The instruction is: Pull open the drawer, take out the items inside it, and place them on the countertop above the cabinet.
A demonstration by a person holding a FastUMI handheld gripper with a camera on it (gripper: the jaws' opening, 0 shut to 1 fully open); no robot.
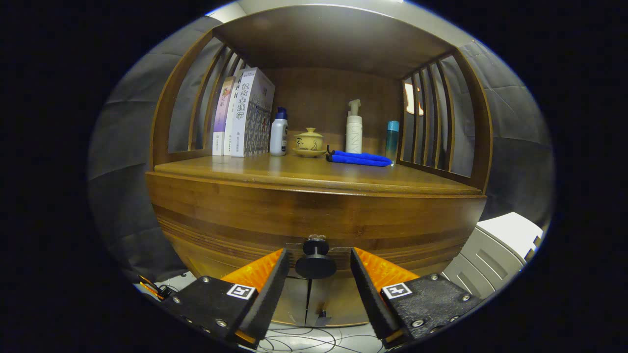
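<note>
Filling most of the gripper view, the wooden cabinet [314, 206] stands close ahead, its drawer [245, 220] front closed under the countertop [304, 174]. On that countertop, toward the back, stand books [243, 115] leaning by the slatted left side, then a white bottle with a blue cap [278, 133], a yellow lidded cup on a saucer [308, 142], a white pump bottle [353, 130] and a slim teal bottle [392, 137], with a folded blue cloth [360, 158] lying in front of the last two. The gripper [316, 262] is spread wide, its fingers flanking the drawer's dark round knob [315, 259] with a gap on each side, holding nothing. Whatever lies inside the drawer is hidden. A pale grey box [495, 250] sits beside the cabinet, beyond the right finger.
</note>
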